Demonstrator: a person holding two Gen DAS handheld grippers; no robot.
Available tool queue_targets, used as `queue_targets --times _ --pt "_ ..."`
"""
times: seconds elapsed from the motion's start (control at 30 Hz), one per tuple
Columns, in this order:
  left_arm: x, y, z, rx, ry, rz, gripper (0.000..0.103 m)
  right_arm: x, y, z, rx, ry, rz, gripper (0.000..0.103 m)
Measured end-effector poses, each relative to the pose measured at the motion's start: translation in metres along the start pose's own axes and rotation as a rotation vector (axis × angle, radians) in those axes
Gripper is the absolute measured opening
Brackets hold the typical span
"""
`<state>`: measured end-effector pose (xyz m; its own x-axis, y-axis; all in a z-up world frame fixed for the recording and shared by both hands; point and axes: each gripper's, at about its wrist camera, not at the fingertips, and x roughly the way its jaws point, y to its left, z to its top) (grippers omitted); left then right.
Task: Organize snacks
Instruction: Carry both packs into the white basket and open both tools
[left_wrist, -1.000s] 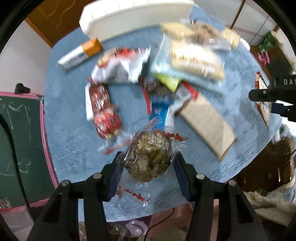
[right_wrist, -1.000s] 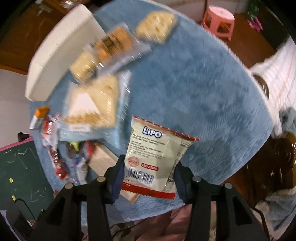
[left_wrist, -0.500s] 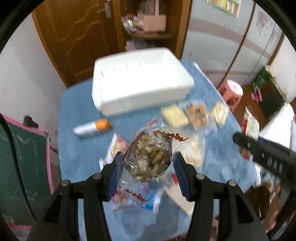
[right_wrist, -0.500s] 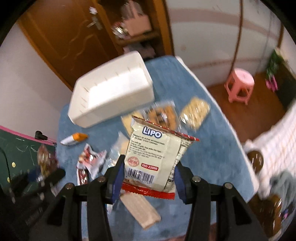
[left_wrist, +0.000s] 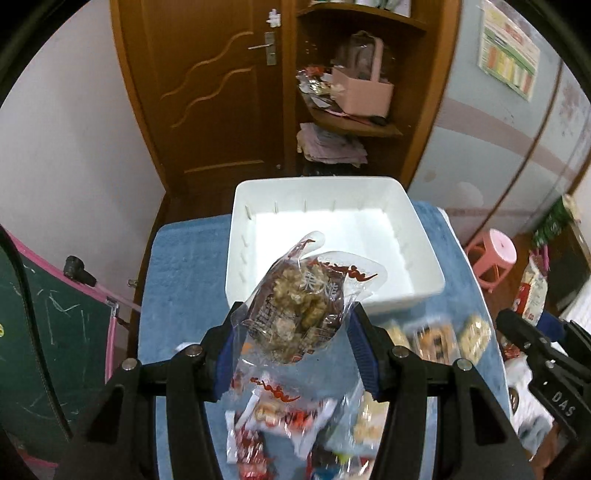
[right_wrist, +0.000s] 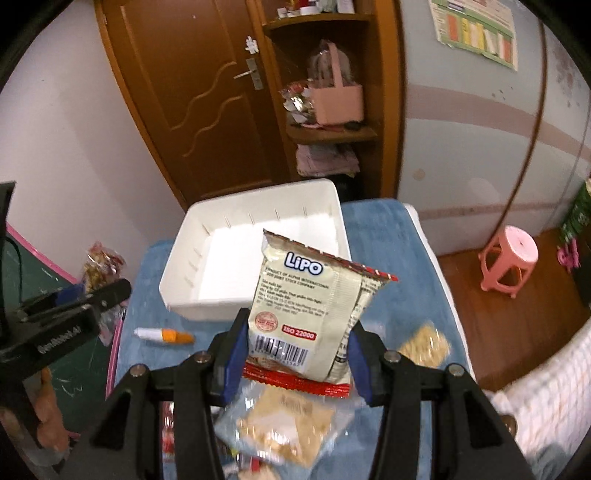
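Observation:
My left gripper (left_wrist: 293, 325) is shut on a clear bag of brown nut clusters (left_wrist: 301, 306), held above the blue table in front of the empty white bin (left_wrist: 424, 254). My right gripper (right_wrist: 293, 341) is shut on a cream Lipo biscuit packet (right_wrist: 314, 310), held up in front of the same white bin (right_wrist: 184, 266). The right gripper also shows at the right edge of the left wrist view (left_wrist: 546, 354). The left gripper with its bag shows at the left of the right wrist view (right_wrist: 70, 306).
Loose snacks lie on the blue tablecloth (left_wrist: 184, 266): red wrappers (left_wrist: 280, 424), clear biscuit packs (left_wrist: 436, 339) (right_wrist: 284, 428), an orange-capped tube (right_wrist: 166, 335). A green chalkboard (left_wrist: 44, 343) stands left. A pink stool (right_wrist: 511, 258) and wooden door (left_wrist: 214, 92) lie beyond.
Both grippers have tilted up from looking down at the snack pile to facing the white bin and the room behind it. Each still holds its packet.

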<state>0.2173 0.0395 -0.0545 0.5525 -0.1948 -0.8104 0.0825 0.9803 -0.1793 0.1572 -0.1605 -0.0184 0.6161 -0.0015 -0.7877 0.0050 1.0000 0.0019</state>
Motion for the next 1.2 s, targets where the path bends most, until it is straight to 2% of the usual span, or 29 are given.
queue_targets --times 0.07,0.23,0.43,0.53,0.57,0.63,0.67,0.7,0.83,1.0,1.2 --pt "0.016 0.003 0.01 -0.027 0.007 -0.007 0.053 0.01 0.0 0.016 -0.008 -0.02 0.023 0.049" --pt "0.051 0.001 0.029 -0.054 0.022 -0.016 0.053 0.04 0.0 0.051 -0.036 -0.051 0.014 0.049" --pt "0.086 -0.004 0.046 -0.051 0.031 0.025 0.054 0.083 0.002 0.08 -0.061 -0.018 0.008 0.05" --pt "0.098 -0.005 0.051 -0.056 0.034 0.054 0.057 0.104 0.003 0.085 -0.074 0.001 -0.002 0.055" --pt "0.101 -0.005 0.052 -0.058 0.033 0.071 0.061 0.111 0.004 0.086 -0.082 0.014 -0.008 0.057" --pt "0.104 -0.005 0.054 -0.062 0.038 0.094 0.083 0.122 0.004 0.085 -0.09 0.048 -0.005 0.062" --pt "0.104 -0.005 0.055 -0.067 0.039 0.099 0.094 0.126 0.003 0.084 -0.088 0.06 0.004 0.063" --pt "0.103 -0.004 0.055 -0.076 0.034 0.1 0.096 0.129 0.002 0.084 -0.084 0.068 0.015 0.064" --pt "0.099 0.0 0.056 -0.106 0.038 0.085 0.096 0.126 0.001 0.076 -0.082 0.067 0.04 0.072" --pt "0.088 0.0 0.052 -0.113 0.035 0.09 0.096 0.113 0.003 0.071 -0.097 0.051 0.052 0.072" --pt "0.057 -0.009 0.048 -0.072 -0.016 0.094 0.096 0.09 0.003 0.067 -0.072 0.042 0.073 0.072"
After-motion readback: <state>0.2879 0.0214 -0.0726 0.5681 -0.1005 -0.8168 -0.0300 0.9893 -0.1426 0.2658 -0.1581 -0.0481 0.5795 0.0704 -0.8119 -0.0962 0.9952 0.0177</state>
